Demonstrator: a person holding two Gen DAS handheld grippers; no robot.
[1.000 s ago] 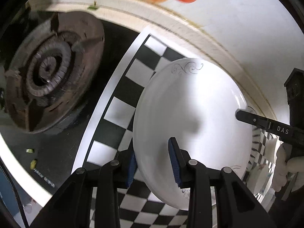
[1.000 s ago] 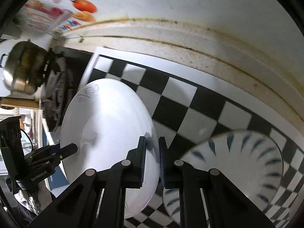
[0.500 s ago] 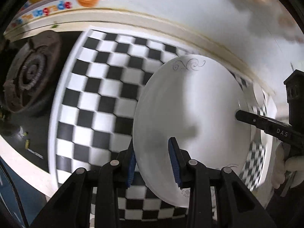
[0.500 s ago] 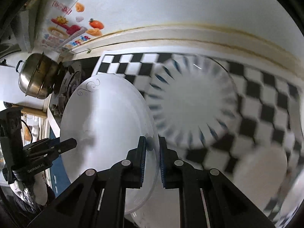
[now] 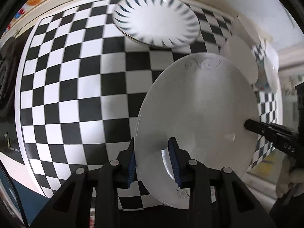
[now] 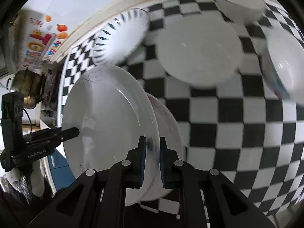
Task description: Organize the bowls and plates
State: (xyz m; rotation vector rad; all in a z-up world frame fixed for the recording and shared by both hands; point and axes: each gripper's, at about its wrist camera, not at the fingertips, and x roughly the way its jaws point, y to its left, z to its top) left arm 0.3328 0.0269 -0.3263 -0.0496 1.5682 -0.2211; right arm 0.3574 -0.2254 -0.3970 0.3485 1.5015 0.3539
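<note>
1. I have the white plate [image 5: 199,114] held up off the desk, gripped at two opposite edges; it is round, smooth and glossy, with a faint grey scroll motif near its far rim; it sits tilted on edge rather than flat.
2. My left hand-held gripper [image 5: 152,163] pinches the plate's near rim; one blue ribbed pad [image 5: 173,161] lies on the plate's face, the other behind the rim; it looks almost straight down at the desk.
3. My right hand-held gripper [image 6: 152,155] is closed tight on the opposite rim, its blue pads squeezing the thin edge between them; it slopes steeply downward; in the left wrist view its black finger reaches onto the plate from the right.
4. Just behind the held plate in the right wrist view is a white bowl [image 6: 167,121], partly hidden.
5. On the checkered mat [image 5: 66,95], black and white squares, flat and matte, lie a shallow plate with dark blue dashes [image 5: 157,19] round its rim, a plain round white plate [image 6: 199,51], and two white bowls, one at the far edge [image 6: 239,1], one at the right [image 6: 285,64]; all blurred.
6. A metal pot [image 6: 24,87] stands off the mat's left end.
</note>
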